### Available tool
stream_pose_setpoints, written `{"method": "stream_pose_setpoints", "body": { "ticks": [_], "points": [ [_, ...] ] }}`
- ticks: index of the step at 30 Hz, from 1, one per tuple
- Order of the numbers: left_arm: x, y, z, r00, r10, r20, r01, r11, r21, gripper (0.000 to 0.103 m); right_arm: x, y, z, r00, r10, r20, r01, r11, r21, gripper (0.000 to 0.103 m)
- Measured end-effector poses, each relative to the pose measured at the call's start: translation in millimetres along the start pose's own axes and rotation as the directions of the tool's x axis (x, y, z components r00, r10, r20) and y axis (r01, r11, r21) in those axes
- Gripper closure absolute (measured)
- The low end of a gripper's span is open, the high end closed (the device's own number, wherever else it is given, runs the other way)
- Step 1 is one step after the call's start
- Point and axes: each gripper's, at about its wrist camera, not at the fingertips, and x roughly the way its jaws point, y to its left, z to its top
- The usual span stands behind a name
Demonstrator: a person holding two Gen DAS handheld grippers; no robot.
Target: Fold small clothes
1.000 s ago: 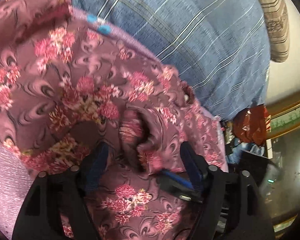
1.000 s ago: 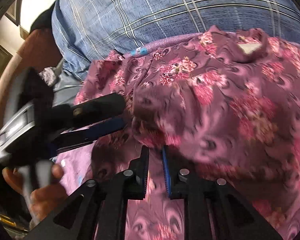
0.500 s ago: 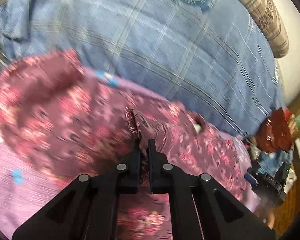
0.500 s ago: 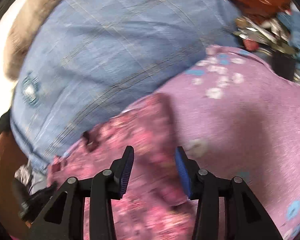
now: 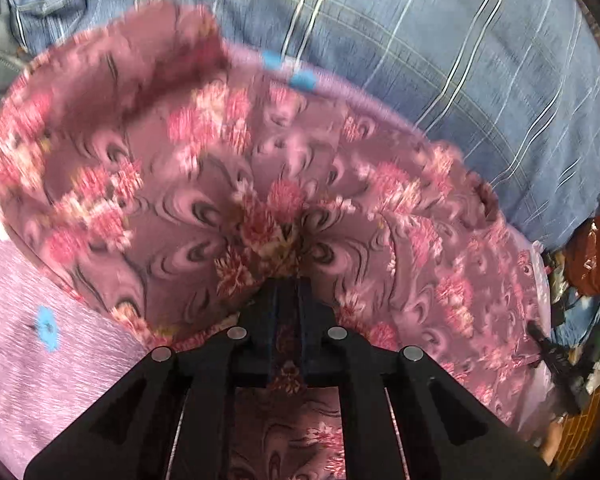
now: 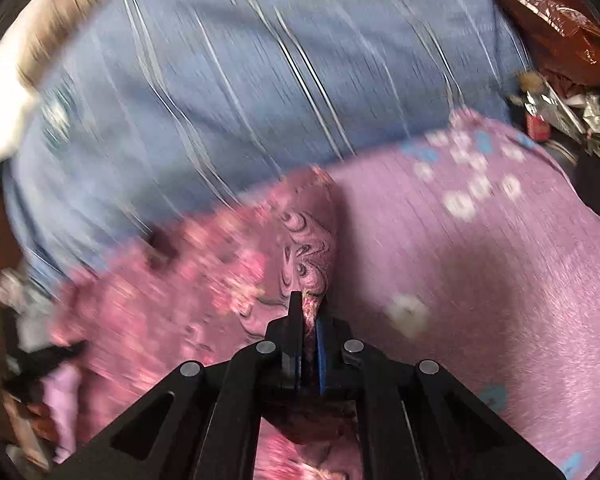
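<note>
A small maroon garment with pink flowers (image 5: 228, 184) lies spread on a lilac cloth (image 5: 32, 344). My left gripper (image 5: 287, 286) is shut on a bunched fold of the garment near its middle. In the right wrist view the garment (image 6: 204, 280) lies left of centre, and my right gripper (image 6: 310, 312) is shut on its right edge, a raised strip of cloth standing between the jaws. Both views are blurred by motion.
A blue striped bedsheet (image 5: 440, 40) covers the surface beyond the lilac cloth (image 6: 500, 248). A dark red foil bag (image 6: 556, 20) and small clutter (image 6: 564, 108) lie at the far right. A beige pillow edge (image 6: 60, 32) shows at the upper left.
My right gripper was open over the garment's edge half a second ago and has shut on it. My left gripper stays shut on its fold, and the garment has spread out in front of it.
</note>
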Motion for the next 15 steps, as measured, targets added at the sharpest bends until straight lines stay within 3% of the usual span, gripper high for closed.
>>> {"method": "stream_pose_setpoints", "body": {
  "ticks": [1, 4, 6, 8, 9, 12, 15],
  "points": [
    [-4.3, -0.3, 0.6, 1.000, 0.000, 0.009, 0.000, 1.000, 0.002, 0.097, 11.2, 0.3, -3.8, 0.998, -0.032, -0.051, 0.031, 0.999, -0.016, 0.098],
    [-20.5, 2.5, 3.6, 0.998, 0.019, 0.064, -0.018, 1.000, -0.016, 0.097, -2.1, 9.9, -3.2, 0.997, -0.078, -0.006, 0.078, 0.997, -0.009, 0.090],
    [-27.6, 2.1, 5.0, 0.996, 0.021, 0.092, -0.020, 1.000, -0.016, 0.087, -18.1, 26.8, 1.7, 0.996, -0.064, 0.059, 0.064, 0.998, -0.006, 0.090],
    [-27.3, 0.8, 1.0, 0.996, 0.003, 0.091, -0.004, 1.000, 0.004, 0.069, -30.0, 46.5, 4.5, 0.995, -0.008, 0.099, 0.012, 0.999, -0.039, 0.086],
    [-24.8, -0.3, -1.6, 0.996, 0.006, 0.086, -0.007, 1.000, 0.015, 0.067, -31.3, 58.4, 6.3, 0.994, 0.028, 0.104, -0.022, 0.998, -0.060, 0.085],
    [-9.7, 0.7, -3.6, 0.998, 0.038, 0.049, -0.040, 0.998, 0.038, 0.066, -21.7, 95.2, 3.3, 0.989, 0.143, 0.036, -0.138, 0.984, -0.114, 0.085],
    [-4.1, 11.4, -5.3, 0.999, 0.015, 0.032, -0.015, 1.000, 0.015, 0.066, 15.6, 123.8, -12.5, 0.980, 0.176, -0.090, -0.187, 0.974, -0.128, 0.085]
  ]
}}
